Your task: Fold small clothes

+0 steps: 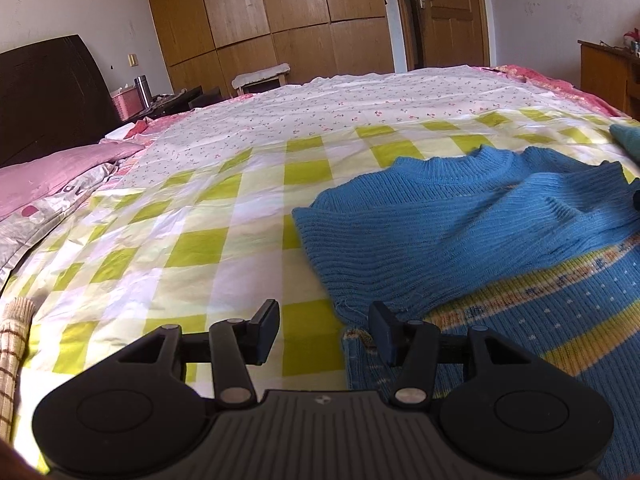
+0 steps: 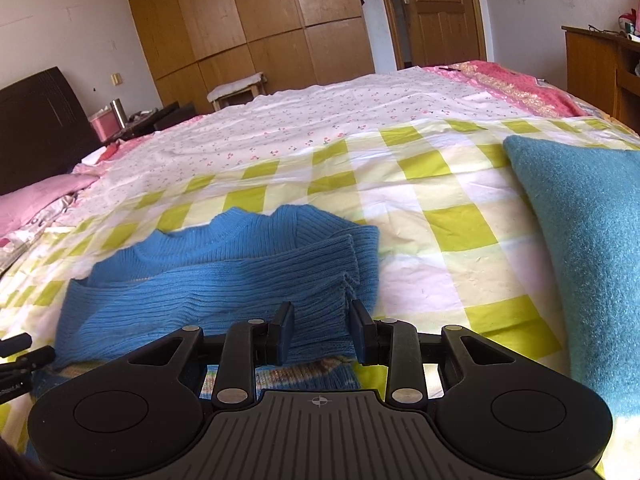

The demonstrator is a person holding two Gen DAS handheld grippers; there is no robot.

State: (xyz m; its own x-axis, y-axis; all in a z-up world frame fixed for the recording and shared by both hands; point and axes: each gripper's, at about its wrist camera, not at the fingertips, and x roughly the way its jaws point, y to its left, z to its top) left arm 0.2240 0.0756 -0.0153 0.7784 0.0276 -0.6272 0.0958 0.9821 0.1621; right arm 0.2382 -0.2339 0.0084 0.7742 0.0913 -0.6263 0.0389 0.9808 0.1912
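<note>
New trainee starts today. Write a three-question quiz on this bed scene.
1. True or false: the left tool is shut on the sweater.
2. Which lies to the right of the sweater in the right wrist view? A) teal blanket B) red cushion C) grey towel
3. Fill in: both sleeves are folded across the sweater's ____.

Key:
1. False. Both the left tool and the right tool are open; the left one sits at the sweater's left edge.
2. A
3. Chest. One cuff lies between the right tool's fingers.
</note>
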